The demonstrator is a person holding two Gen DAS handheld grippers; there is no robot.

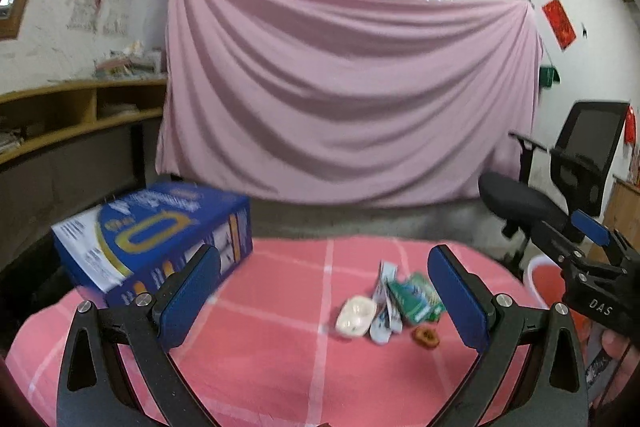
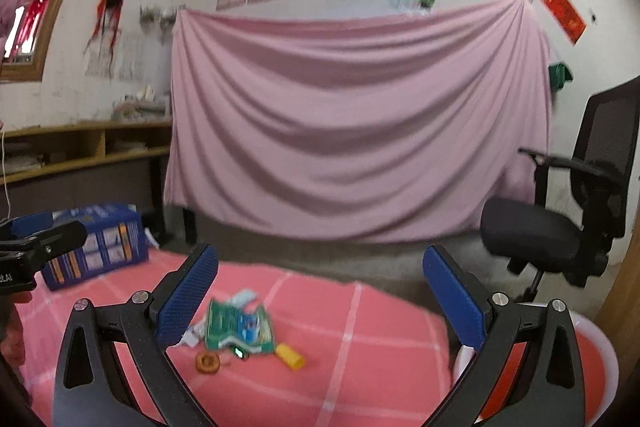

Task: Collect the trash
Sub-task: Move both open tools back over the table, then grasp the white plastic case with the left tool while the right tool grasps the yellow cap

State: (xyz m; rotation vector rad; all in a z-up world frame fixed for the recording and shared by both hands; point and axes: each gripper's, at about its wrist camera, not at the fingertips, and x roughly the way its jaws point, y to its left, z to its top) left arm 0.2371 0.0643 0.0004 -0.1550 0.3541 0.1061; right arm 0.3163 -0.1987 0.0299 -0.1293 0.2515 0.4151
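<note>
A small heap of trash lies on the pink checked tablecloth [image 1: 280, 367]: a green wrapper [image 1: 416, 297], a white-blue wrapper [image 1: 384, 311], a white plastic shell [image 1: 355, 315] and a brown ring-shaped bit [image 1: 426, 337]. The right wrist view shows the green wrapper [image 2: 236, 325], the brown ring [image 2: 207, 363] and a yellow cap [image 2: 291, 355]. My left gripper [image 1: 324, 295] hovers open above and before the heap, holding nothing. My right gripper [image 2: 320, 291] is open too, empty, with the heap near its left finger. The right gripper [image 1: 592, 259] also shows at the left wrist view's right edge.
A blue carton [image 1: 156, 235] stands on the table's far left. A red bin with a white rim [image 2: 560, 367] sits off the table's right side. Behind are a black office chair [image 2: 568, 211], a hanging pink sheet [image 1: 340, 87] and wooden shelves [image 1: 72, 115].
</note>
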